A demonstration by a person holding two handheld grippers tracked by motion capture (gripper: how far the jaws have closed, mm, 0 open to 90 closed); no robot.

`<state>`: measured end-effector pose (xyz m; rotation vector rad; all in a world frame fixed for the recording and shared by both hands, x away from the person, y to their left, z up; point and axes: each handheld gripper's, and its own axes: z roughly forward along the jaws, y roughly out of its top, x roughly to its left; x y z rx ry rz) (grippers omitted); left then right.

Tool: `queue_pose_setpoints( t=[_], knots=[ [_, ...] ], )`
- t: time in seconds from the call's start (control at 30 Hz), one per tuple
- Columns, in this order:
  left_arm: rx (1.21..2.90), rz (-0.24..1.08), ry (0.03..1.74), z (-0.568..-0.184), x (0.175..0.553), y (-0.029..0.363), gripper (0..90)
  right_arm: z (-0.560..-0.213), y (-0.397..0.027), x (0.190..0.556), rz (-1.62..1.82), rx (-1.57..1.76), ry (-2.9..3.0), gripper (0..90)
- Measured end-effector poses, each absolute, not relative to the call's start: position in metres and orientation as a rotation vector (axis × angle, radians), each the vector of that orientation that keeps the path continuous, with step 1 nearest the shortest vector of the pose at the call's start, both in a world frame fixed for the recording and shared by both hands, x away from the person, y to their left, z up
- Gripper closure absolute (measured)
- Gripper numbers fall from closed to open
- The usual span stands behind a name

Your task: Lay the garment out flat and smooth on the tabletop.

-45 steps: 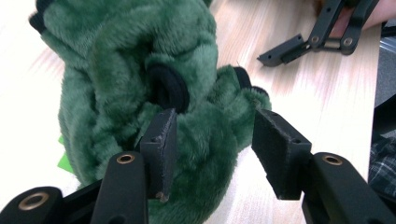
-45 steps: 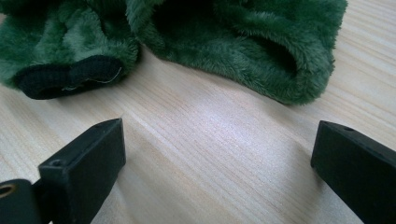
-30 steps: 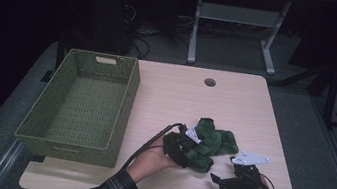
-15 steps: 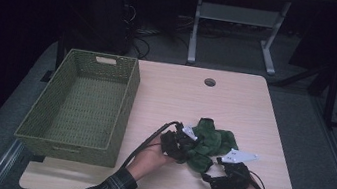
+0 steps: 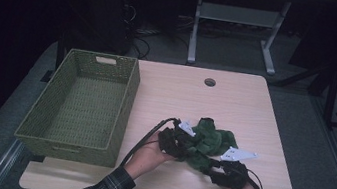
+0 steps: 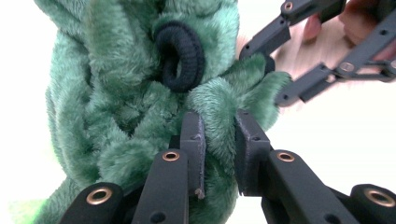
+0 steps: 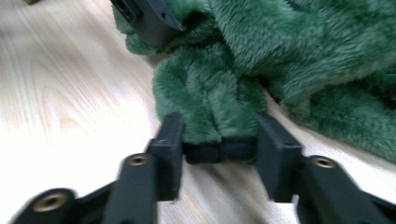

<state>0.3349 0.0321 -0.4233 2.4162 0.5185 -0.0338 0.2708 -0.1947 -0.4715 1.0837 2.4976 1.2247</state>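
A green plush cloth (image 5: 210, 138) with black elastic cuffs lies crumpled on the wooden table (image 5: 182, 91) near its front edge. My left gripper (image 5: 184, 145) is at the cloth's left side. Its jaws have just been closing and are shut on a thick green fold (image 6: 219, 135) below a black cuff ring (image 6: 180, 56). My right gripper (image 5: 213, 167) is at the cloth's near corner. Its jaws have just been closing, and they now press on a green sleeve end (image 7: 205, 102) with a black cuff (image 7: 219, 151). The right gripper (image 6: 271, 70) reaches in from the upper right of the left gripper view.
A green woven basket (image 5: 128, 93) stands on the table's left side with nothing in it. A round cable hole (image 5: 210, 82) sits near the far edge. Beyond the table, a grey stand (image 5: 238, 19) rises from the dark floor.
The right hand has edged left, up to the cloth's near corner. The cloth is bunched more tightly between the two grippers. The left hand has stayed in place.
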Motion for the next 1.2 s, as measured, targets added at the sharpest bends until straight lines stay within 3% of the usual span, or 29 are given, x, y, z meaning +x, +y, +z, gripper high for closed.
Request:
queue_pose_setpoints(
  t=[0.07,0.27,0.7,1.2],
  knots=[
    [2.401,-0.031,0.523,-0.42,0.334,0.033,75.6,-0.469,-0.196,0.27,1.231,1.079,2.491,70.5],
    [2.379,-0.022,0.517,-0.409,0.333,0.038,78.5,-0.467,-0.199,0.27,1.208,1.072,2.503,77.2],
    [2.298,-0.01,0.594,-0.392,0.332,0.073,78.7,-0.452,-0.231,0.265,1.125,1.088,2.45,77.9],
    [2.401,-0.095,0.668,-0.431,0.312,0.088,83.9,-0.449,-0.282,0.255,0.991,1.166,2.414,77.8]
  ],
)
